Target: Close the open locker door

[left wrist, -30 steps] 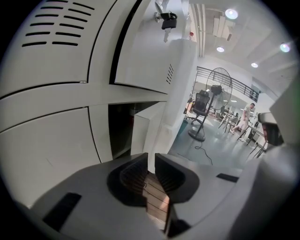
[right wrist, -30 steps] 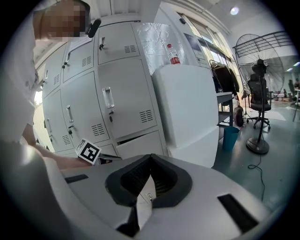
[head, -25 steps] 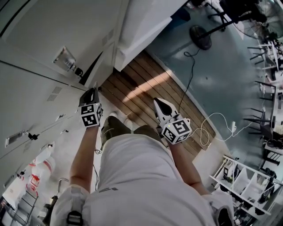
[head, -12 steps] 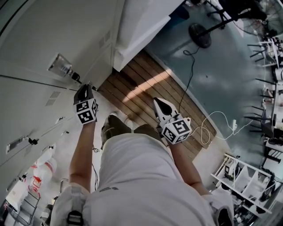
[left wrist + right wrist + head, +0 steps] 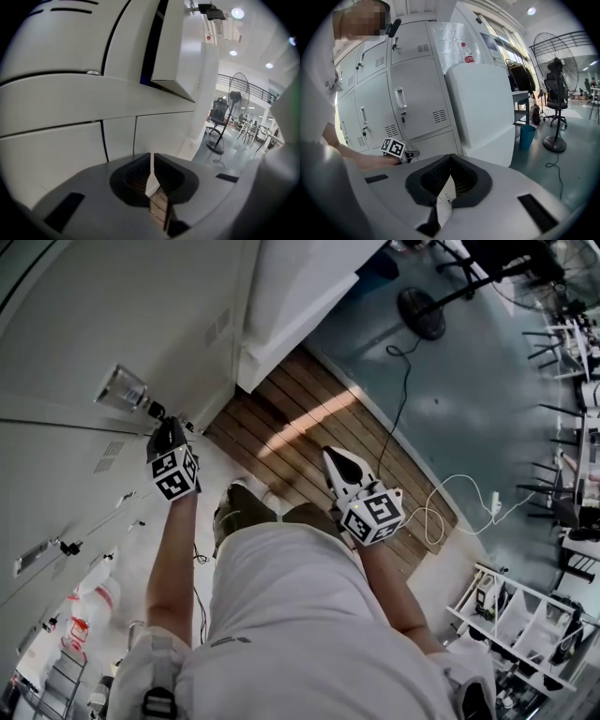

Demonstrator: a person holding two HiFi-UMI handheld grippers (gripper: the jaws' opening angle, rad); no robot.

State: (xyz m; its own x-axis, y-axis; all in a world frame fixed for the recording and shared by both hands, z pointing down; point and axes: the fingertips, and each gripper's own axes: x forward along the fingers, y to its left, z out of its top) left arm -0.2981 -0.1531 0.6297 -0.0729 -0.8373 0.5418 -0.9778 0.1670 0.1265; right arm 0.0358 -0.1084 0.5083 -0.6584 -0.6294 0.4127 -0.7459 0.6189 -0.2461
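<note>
A bank of grey lockers (image 5: 84, 324) fills the left of the head view. My left gripper (image 5: 170, 430) is pressed against a low locker door (image 5: 435, 143), just below a lock and handle (image 5: 125, 388). That door lies flush with its neighbours, with no gap showing. The left gripper (image 5: 151, 157) has its jaws closing, almost together, with nothing between them. My right gripper (image 5: 331, 457) hangs shut and empty over the slatted floor, away from the lockers. In the right gripper view, the left gripper's marker cube (image 5: 395, 147) shows at the door's lower left.
A tall white cabinet (image 5: 483, 108) stands right beside the lockers. A wooden slat mat (image 5: 300, 423) lies under my feet. A standing fan (image 5: 427, 315), a white cable (image 5: 441, 512), a blue bin (image 5: 527, 136) and shelves (image 5: 511, 615) stand to the right.
My left gripper has moved up and left toward the lockers. The dark gap beside the open door has gone and the door now lies flush. The right gripper has barely moved.
</note>
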